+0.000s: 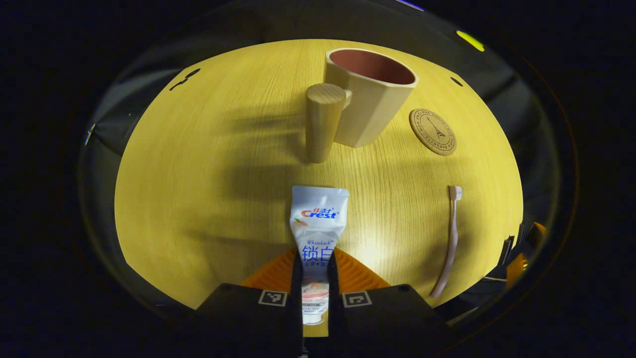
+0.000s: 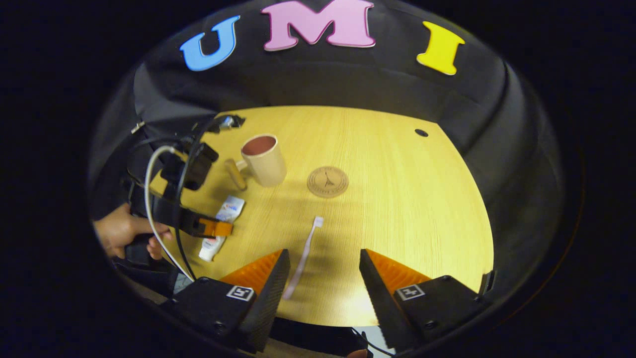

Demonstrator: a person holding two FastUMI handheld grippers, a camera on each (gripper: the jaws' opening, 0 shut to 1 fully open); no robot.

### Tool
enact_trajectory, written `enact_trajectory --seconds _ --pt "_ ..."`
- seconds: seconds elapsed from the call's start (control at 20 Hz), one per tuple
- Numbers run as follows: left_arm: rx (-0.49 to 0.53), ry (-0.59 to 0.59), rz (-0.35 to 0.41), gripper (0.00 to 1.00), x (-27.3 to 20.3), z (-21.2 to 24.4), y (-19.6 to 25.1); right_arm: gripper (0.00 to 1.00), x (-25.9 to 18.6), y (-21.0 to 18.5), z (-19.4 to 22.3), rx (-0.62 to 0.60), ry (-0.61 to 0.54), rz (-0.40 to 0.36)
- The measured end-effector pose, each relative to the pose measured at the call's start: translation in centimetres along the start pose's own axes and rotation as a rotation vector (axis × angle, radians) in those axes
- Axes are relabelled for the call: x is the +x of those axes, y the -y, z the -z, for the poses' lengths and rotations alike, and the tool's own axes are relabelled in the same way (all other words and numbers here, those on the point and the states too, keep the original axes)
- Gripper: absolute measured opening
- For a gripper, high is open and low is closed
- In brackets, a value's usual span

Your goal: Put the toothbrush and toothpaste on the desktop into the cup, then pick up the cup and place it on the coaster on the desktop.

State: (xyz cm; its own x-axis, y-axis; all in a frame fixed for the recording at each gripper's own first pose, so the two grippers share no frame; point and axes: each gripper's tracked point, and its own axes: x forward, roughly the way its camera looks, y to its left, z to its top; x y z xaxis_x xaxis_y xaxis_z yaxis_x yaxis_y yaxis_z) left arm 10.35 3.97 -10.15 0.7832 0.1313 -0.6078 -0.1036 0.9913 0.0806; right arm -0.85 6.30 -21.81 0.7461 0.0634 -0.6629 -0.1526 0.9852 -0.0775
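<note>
In the left gripper view, my left gripper [image 1: 315, 262] is shut on the lower half of the white toothpaste tube [image 1: 318, 218], which lies on the wooden desktop [image 1: 208, 199]. Beyond it stands the beige cup [image 1: 370, 97] with its wooden peg handle [image 1: 323, 122]; the round coaster [image 1: 432, 132] lies to its right. The pale toothbrush [image 1: 449, 238] lies at the right. In the right gripper view, my right gripper [image 2: 323, 278] hangs open above the table's near edge, with the toothbrush [image 2: 304, 256] just inside its left finger. The cup [image 2: 263, 159], coaster [image 2: 327, 181], toothpaste [image 2: 232, 206] and left gripper [image 2: 221, 228] sit farther left.
A hand [image 2: 119, 231] holds the left gripper at the left, with cables [image 2: 149, 199] looping over it. Small dark holes [image 2: 421, 133] mark the desktop near its far edge. Black cloth surrounds the table.
</note>
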Motion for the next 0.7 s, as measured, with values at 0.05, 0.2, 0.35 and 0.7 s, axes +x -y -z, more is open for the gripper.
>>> enact_trajectory --seconds 0.05,0.2,0.35,0.7 --pt "-0.008 -0.008 0.011 0.25 -0.1 0.2 0.0 0.68 0.5 -0.1 0.6 -0.016 -0.035 0.011" --pt "-0.053 0.011 0.042 0.23 -1.0 0.7 0.3 0.72 1.4 -0.7 2.6 -0.032 -0.137 0.027" --pt "-0.072 0.074 0.069 0.22 -3.4 1.3 -0.7 0.69 2.2 -1.3 3.3 -0.023 -0.189 0.019" --pt "-0.097 0.206 0.062 0.22 -8.1 3.2 -3.3 0.59 5.1 -2.4 3.0 -0.018 -0.253 0.028"
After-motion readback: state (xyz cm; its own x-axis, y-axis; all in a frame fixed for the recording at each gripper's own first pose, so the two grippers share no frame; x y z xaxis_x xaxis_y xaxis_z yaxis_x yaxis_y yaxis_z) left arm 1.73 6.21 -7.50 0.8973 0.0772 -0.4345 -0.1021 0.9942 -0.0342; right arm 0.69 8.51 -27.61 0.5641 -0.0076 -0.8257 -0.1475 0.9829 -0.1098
